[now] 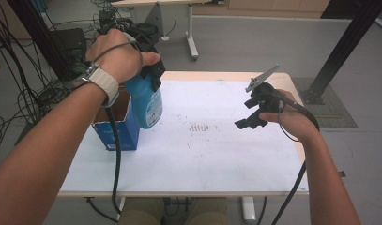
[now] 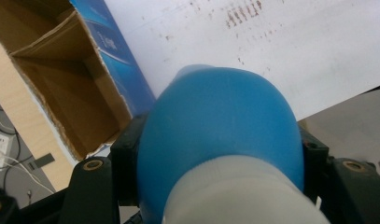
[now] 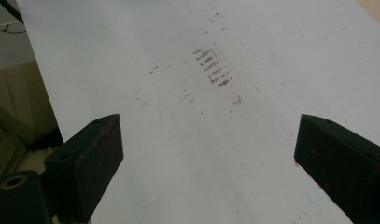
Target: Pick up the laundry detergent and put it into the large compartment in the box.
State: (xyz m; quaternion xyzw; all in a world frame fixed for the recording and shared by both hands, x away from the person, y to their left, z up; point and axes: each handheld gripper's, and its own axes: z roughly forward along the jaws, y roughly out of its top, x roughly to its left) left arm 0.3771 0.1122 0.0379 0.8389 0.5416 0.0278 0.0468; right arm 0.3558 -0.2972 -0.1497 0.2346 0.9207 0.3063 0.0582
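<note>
Left gripper [image 1: 148,70] is clamped on the bottle [image 1: 146,101], jaws pinching the blue shoulder just below the white cap. The left gripper view confirms it: bottle [image 2: 220,126] sits squeezed between both jaws, cap end toward the camera. Bottle hangs cap-up and slightly tilted, clear of the table [image 1: 217,159], at about 10 o'clock from the table centre in the high view.

Box [image 1: 116,129] stands open-topped at the table's 9 o'clock edge. The bottle's base is just beside the box's right wall, at 3 o'clock of the opening and above rim level. In the left gripper view the box [image 2: 61,79] interior looks bare cardboard, nothing visible inside.

Right gripper [image 1: 252,117] hovers at 3 o'clock of the table centre, jaws spread wide and holding nothing. Its own view looks down on bare white table [image 3: 201,140] with a patch of reddish smudges.

Status, as a judgement: grasp and lift done. Cannot tell whether the bottle is headed into the box or away from it. If going in, what's left is a short shift toward 9 o'clock over the opening, lower, release. Right gripper looks idle for now.
</note>
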